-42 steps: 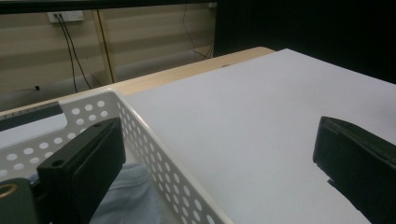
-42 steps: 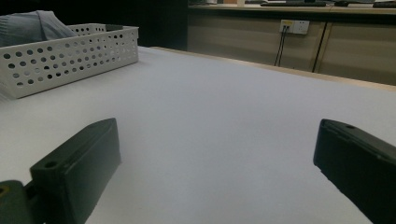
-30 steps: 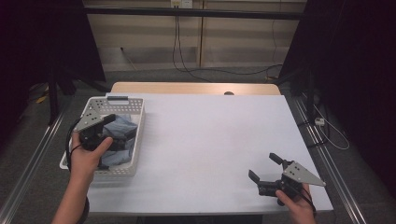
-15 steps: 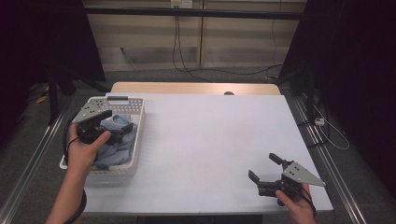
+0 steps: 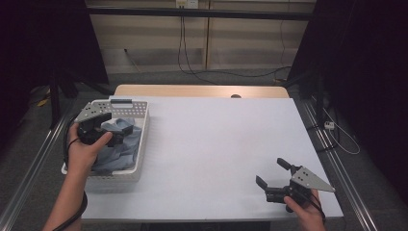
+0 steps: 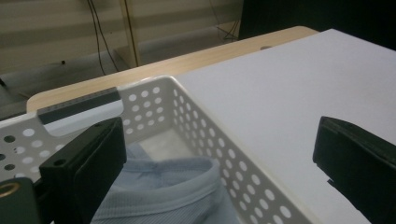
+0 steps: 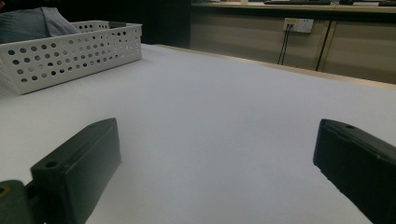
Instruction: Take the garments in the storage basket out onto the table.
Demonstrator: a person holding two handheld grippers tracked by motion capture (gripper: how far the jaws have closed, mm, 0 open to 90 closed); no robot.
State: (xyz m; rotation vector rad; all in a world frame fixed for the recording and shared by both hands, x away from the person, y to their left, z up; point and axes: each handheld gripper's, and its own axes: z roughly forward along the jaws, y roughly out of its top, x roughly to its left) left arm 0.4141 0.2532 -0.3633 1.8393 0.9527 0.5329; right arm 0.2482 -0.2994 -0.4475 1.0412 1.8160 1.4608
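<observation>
At nine o'clock: white basket holding blue cloth.
Left hand-held gripper spread wide above cloth; right hand-held gripper wide, five o'clock on worktop.

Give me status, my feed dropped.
Left gripper open over basket. Blue garment inside, ungrasped. Right gripper open, resting on table. Nothing obstructing.

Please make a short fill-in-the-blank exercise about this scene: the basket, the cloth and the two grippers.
1. The light blue cloth lies inside the white perforated ____.
2. The jaws of the left gripper are ____ and hold nothing.
3. The right gripper is low over the bare white table, near its front ____ corner as the person sees it.
4. The basket stands at the ____ side of the table.

Missing words: basket; open; right; left
</observation>
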